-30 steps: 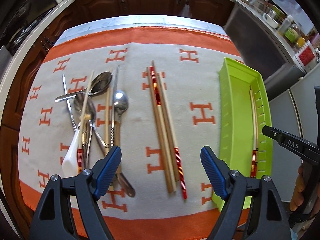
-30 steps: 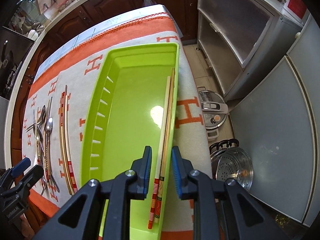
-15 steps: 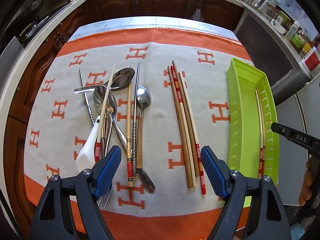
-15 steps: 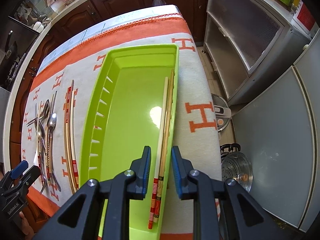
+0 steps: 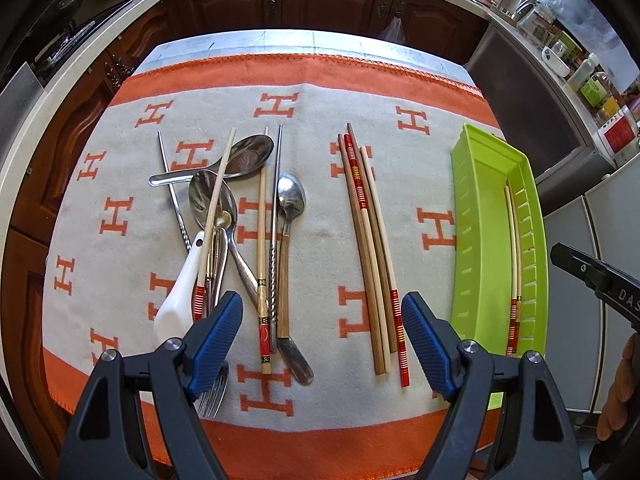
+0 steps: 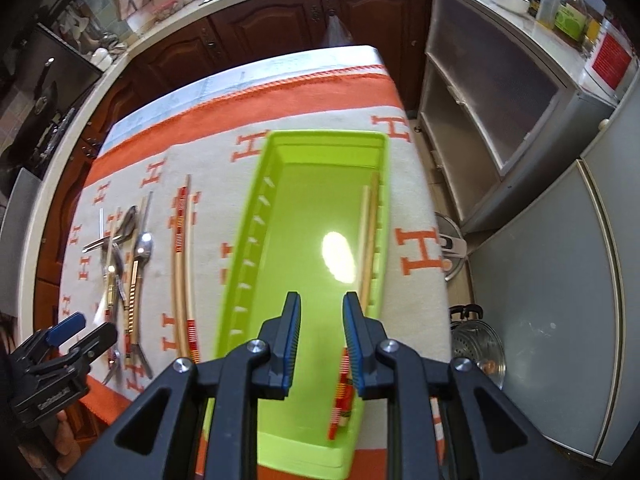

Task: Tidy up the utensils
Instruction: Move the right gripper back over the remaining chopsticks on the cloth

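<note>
A lime green tray (image 5: 468, 248) (image 6: 248, 248) lies at the table's right edge with two red-banded chopsticks (image 5: 513, 260) (image 6: 366, 232) along its right wall. Several wooden chopsticks (image 5: 370, 248) (image 6: 182, 264) lie side by side on the cloth left of the tray. A heap of metal spoons, a fork, a white ceramic spoon and chopsticks (image 5: 228, 240) (image 6: 124, 264) lies further left. My left gripper (image 5: 322, 338) is open and empty above the front of the cloth. My right gripper (image 6: 321, 340) is open a little, empty, above the tray's near end.
An orange and cream cloth with H marks (image 5: 436, 228) covers the table. Dark wooden cabinets (image 5: 328, 4) stand behind it. Grey cabinets (image 6: 492, 112) and a steamer pot on the floor (image 6: 478, 348) are to the right of the table.
The left wrist view has shifted so the utensils sit further right and nearer. My right gripper has moved left over the tray's middle; the two chopsticks are now beside its right finger, not between the fingers.
</note>
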The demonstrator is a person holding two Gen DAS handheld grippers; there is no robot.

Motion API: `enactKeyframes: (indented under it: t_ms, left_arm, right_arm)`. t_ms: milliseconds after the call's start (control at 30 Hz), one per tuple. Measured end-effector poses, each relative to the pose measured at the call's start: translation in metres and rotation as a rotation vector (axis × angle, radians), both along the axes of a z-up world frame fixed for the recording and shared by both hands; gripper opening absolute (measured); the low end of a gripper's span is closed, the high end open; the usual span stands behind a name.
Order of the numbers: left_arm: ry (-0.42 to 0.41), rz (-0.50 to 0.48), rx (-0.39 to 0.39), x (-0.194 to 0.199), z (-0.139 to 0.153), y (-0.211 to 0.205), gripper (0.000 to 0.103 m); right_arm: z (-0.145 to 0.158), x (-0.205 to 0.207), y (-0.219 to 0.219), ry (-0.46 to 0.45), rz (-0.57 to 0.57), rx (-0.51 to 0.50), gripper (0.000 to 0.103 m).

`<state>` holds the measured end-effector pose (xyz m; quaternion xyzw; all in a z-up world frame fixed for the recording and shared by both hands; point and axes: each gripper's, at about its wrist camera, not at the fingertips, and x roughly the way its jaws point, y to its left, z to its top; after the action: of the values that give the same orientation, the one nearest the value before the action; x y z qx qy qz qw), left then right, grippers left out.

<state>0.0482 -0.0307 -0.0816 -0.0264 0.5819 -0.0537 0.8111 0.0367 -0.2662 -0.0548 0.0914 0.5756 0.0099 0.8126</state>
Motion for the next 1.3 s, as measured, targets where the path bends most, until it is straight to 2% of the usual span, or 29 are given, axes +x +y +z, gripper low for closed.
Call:
enactKeyframes:
  t_ms: [133,400,467,533,733,900,1067,1167,1300]
  left_arm:
    - [-0.015,0.013,-0.010,0.001,0.003,0.009,0.080]
    - [-0.017,0.016,-0.103,0.012,-0.010,0.022,0.080]
    - [-0.011,0.004,-0.129,0.018,-0.017,0.020,0.075]
    - [0.002,-0.007,-0.154,0.024,-0.026,0.017,0.064]
    - [0.078,-0.033,-0.166,0.043,-0.061,0.001,0.043]
    - [0.110,-0.048,-0.187,0.050,-0.075,-0.009,0.042]
    - [0.104,-0.069,-0.136,0.055,-0.082,-0.020,0.040]
    - [0.080,-0.088,-0.073,0.056,-0.082,-0.027,0.038]
    - [0.079,-0.082,-0.067,0.060,-0.080,-0.024,0.038]
  right_arm:
    - [0.008,0.005,0.026,-0.016,0.063,0.021,0.022]
    - [0.002,0.022,0.076,-0.009,0.170,0.064,0.022]
    - [-0.004,0.027,0.085,-0.003,0.184,0.070,0.022]
    - [-0.009,0.032,0.091,0.004,0.190,0.071,0.022]
    - [-0.020,0.043,0.096,0.009,0.186,0.069,0.022]
    - [-0.028,0.046,0.092,0.022,0.156,0.075,0.022]
    - [-0.033,0.045,0.088,0.034,0.133,0.083,0.022]
    - [-0.034,0.046,0.088,0.034,0.131,0.080,0.022]
    - [-0.035,0.048,0.090,0.033,0.137,0.085,0.022]
